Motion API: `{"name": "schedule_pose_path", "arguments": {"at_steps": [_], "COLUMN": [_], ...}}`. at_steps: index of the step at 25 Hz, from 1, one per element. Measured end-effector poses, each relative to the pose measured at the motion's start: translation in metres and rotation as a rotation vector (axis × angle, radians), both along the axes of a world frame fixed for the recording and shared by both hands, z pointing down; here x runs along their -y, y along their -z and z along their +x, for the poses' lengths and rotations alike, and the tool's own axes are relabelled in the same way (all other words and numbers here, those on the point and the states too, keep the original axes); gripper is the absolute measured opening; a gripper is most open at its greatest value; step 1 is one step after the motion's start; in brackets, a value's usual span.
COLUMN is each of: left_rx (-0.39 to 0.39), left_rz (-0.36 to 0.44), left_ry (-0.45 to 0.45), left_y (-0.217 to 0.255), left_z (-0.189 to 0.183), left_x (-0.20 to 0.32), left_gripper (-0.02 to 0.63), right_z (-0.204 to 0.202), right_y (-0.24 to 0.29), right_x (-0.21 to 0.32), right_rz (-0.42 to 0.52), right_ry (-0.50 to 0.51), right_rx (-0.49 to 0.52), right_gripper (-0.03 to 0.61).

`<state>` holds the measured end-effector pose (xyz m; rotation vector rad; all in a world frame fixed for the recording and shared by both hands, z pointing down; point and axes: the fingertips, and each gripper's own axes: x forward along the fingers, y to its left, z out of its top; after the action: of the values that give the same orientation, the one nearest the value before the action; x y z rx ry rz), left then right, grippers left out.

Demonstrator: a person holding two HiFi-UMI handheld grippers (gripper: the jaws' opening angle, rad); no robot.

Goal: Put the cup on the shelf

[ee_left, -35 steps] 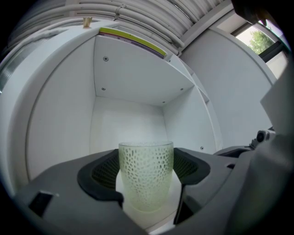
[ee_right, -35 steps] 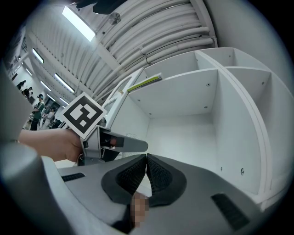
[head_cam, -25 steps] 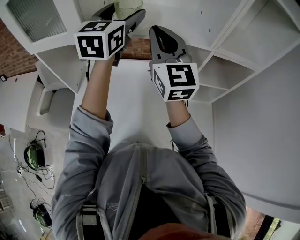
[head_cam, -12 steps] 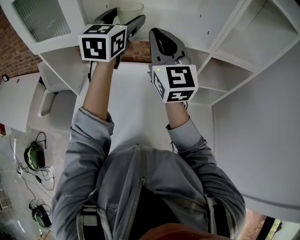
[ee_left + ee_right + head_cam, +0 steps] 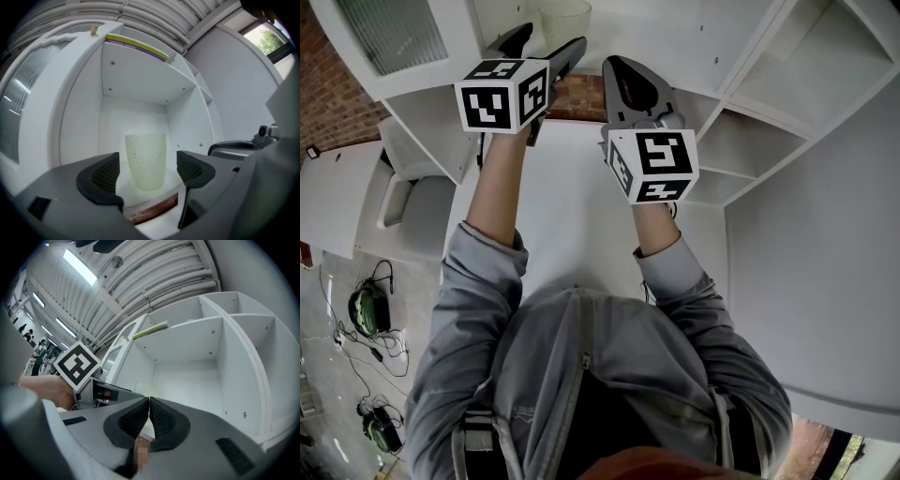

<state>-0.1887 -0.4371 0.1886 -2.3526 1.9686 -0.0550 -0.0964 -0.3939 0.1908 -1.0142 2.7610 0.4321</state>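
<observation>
A pale, translucent cup [image 5: 146, 159] with a dotted texture stands upright on the white shelf [image 5: 123, 193], inside a compartment. In the head view the cup [image 5: 564, 17] is at the top edge, just beyond the left gripper [image 5: 548, 42]. The left gripper [image 5: 149, 169] is open, with its jaws on either side of the cup's near face and not touching it. To its right the right gripper [image 5: 619, 70] is shut with nothing in it. Its pads [image 5: 149, 408] meet in front of an empty compartment.
The white shelf unit [image 5: 769, 84] has several open compartments to the right. A brick wall [image 5: 577, 97] shows behind the lower opening. Headphones [image 5: 364, 311] and cables lie on the floor at the left. The left gripper's marker cube [image 5: 77, 364] shows beside the right gripper.
The left gripper has drawn back a little from the cup, which stays standing on the shelf. The right gripper has hardly moved.
</observation>
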Motion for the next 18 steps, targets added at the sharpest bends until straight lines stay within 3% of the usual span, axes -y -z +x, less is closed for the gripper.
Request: {"name": "schedule_pose_path", "arguments": {"at_steps": [7,8,11,15,18], "left_rx": [0.039,0.044,0.059,0.073,0.082], "left_rz": [-0.001,0.011,0.051,0.076,0.095], "left_ry": [0.033,0.040,0.049,0.032,0.018], "left_y": [-0.020,-0.021,-0.020,-0.022,-0.029], "left_z": [0.002,0.003,0.006,0.018,0.029], "left_x": [-0.038,-0.043,-0.057,-0.072,-0.084], "left_gripper": [0.369,0.341,0.156,0.035,0.008], "right_z": [0.003,0.003,0.005,0.008,0.012], "right_y": [-0.008,-0.010,-0.015,-0.018,-0.021], "right_x": [-0.010,-0.011,-0.014,-0.020,-0.024], "right_rz": [-0.020,-0.024,-0.035,-0.040,-0.045], "right_ry": [-0.005,-0.006,-0.011,-0.019,-0.025], "right_rx": [-0.004,-0.004,-0.004,0.000,0.005], "right_gripper": [0.028,0.028,0.028,0.028,0.028]}}
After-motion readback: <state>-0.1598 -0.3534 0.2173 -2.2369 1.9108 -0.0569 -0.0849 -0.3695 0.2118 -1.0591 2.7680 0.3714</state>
